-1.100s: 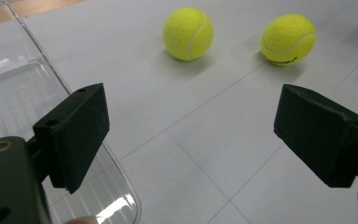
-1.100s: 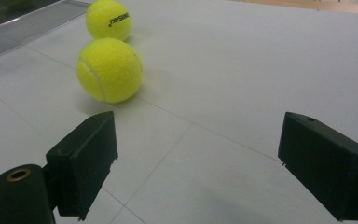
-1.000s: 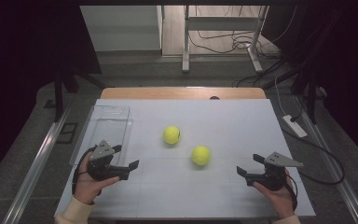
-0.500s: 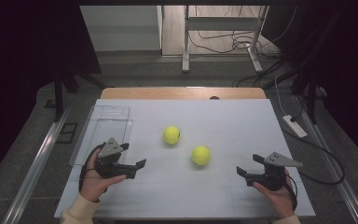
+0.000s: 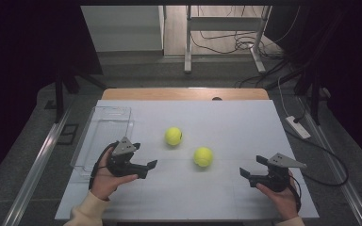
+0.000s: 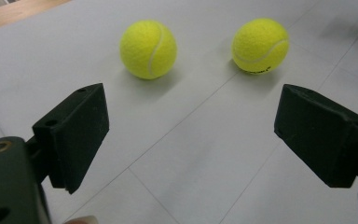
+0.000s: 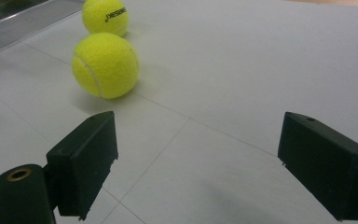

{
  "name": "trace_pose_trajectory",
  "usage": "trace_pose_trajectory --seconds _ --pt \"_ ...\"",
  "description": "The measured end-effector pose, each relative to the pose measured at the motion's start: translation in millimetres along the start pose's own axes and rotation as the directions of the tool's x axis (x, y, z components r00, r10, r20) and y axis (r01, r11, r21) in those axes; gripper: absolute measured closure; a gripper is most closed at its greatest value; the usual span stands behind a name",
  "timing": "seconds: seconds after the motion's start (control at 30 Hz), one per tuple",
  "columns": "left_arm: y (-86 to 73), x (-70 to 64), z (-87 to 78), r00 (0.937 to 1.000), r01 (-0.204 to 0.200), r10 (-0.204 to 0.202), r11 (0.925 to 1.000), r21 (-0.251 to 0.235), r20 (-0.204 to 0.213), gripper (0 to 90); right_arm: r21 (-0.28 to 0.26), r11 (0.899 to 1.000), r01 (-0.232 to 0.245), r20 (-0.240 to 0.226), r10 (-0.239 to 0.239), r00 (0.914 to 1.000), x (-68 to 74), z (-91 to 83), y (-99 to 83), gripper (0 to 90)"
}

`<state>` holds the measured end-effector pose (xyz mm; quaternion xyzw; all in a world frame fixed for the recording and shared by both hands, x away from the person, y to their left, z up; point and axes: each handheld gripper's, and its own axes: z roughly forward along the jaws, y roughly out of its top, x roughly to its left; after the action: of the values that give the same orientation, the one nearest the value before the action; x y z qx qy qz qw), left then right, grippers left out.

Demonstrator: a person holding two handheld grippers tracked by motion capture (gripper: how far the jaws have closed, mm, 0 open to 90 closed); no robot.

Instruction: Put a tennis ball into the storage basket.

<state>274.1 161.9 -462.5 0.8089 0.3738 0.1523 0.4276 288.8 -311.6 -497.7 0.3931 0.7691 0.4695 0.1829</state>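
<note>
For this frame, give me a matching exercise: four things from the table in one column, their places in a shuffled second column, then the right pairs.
Things
1. Far yellow felt tennis ball
2. Near yellow felt tennis ball
3. Clear plastic rectangular tray
4. Right black two-jaw claw

Places
A. At the table's left edge, beside the left claw
B. Near the table's front right corner, jaws open
C. Mid-table, closer to the wooden back edge
D. Mid-table, closer to the person, right of the other ball

Pairs: 1-C, 2-D, 3-A, 4-B
</note>
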Motion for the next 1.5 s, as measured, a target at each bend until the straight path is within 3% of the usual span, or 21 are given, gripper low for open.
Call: trace_pose_trajectory --seconds 1.5 --pt "32.3 -23.0 49.7 0.9942 -0.066 0.061 0.9965 0.051 0.088 11.1 0.015 1.000 0.009 -0.003 -0.009 1.0000 0.4 3.3 -1.2 11.9"
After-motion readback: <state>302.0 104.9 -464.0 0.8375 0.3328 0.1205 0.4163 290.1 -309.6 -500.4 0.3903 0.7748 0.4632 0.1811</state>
